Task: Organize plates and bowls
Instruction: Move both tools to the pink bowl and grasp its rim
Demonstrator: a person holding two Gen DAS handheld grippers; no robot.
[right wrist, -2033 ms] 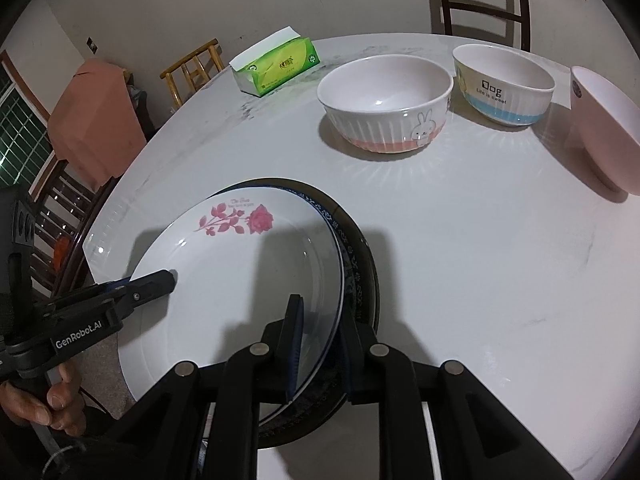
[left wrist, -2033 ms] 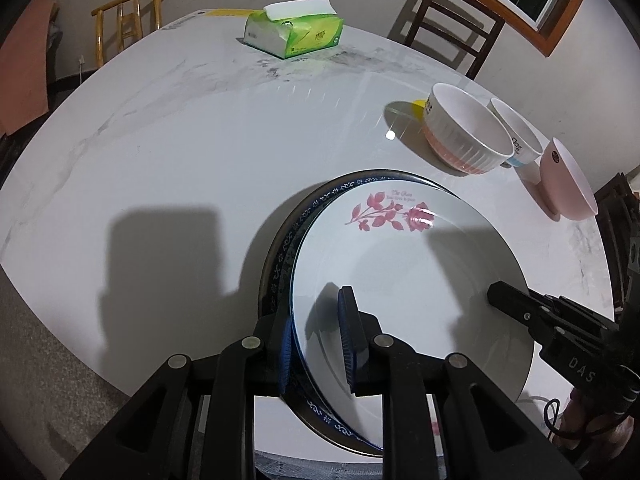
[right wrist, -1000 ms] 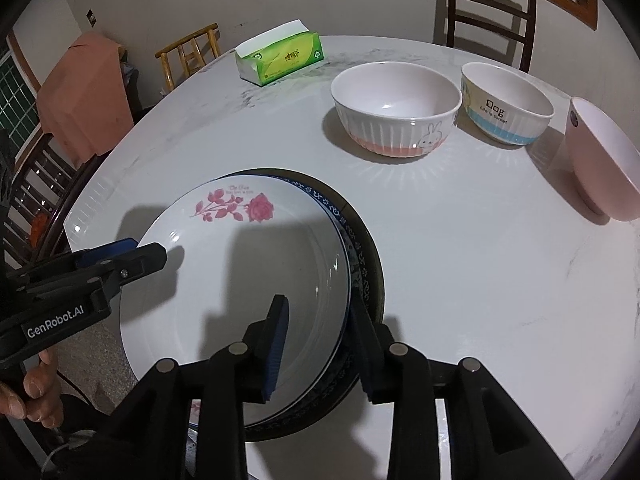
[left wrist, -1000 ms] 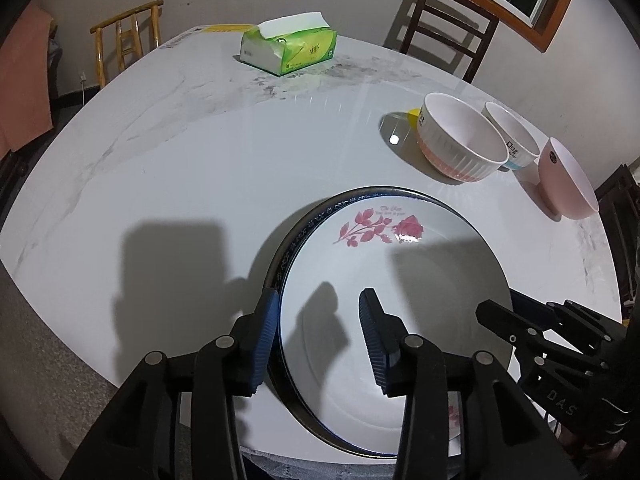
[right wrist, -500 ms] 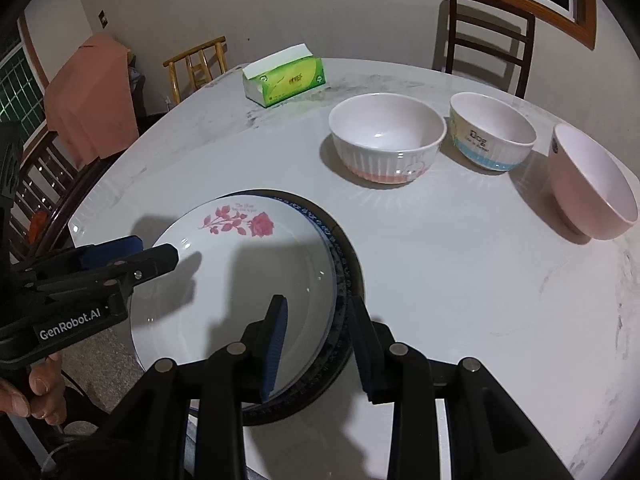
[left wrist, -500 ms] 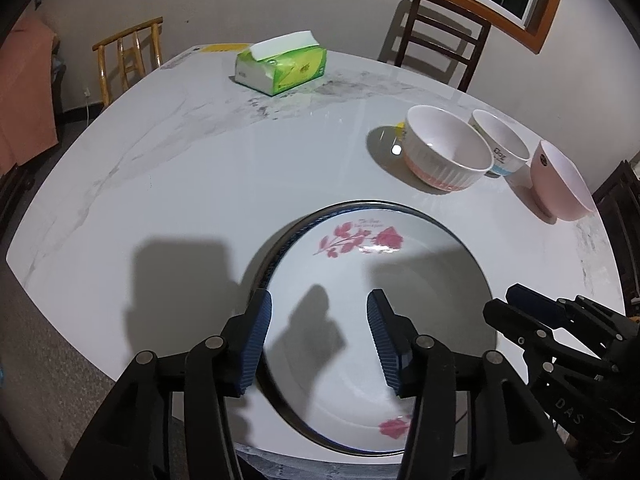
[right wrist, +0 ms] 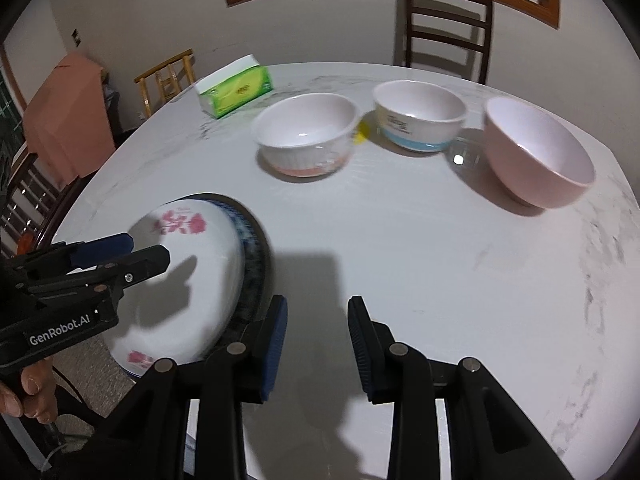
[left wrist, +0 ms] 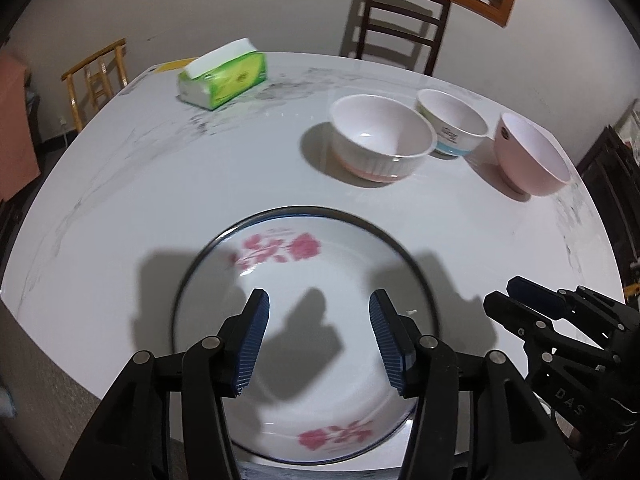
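A white plate with pink roses (left wrist: 320, 280) lies on a dark blue-rimmed plate (right wrist: 252, 256) at the near edge of the round table; it also shows in the right wrist view (right wrist: 188, 276). My left gripper (left wrist: 318, 340) is open and empty above the rose plate. My right gripper (right wrist: 316, 344) is open and empty over bare table, just right of the plates. Three bowls stand further back: a white ribbed bowl with a pink base (right wrist: 306, 140), a white bowl with a blue band (right wrist: 418, 120) and a pink bowl (right wrist: 536, 152).
A green tissue box (left wrist: 222, 74) sits at the back left of the white marble table (right wrist: 420, 240). Wooden chairs stand behind the table, one dark (right wrist: 448, 20) and one light (left wrist: 96, 76). The table's near edge runs just under the plates.
Both grippers opened, let go of the rose plate's rim and pulled back and up. The right gripper swung right, off the plates. The rose plate now rests on the dark plate.
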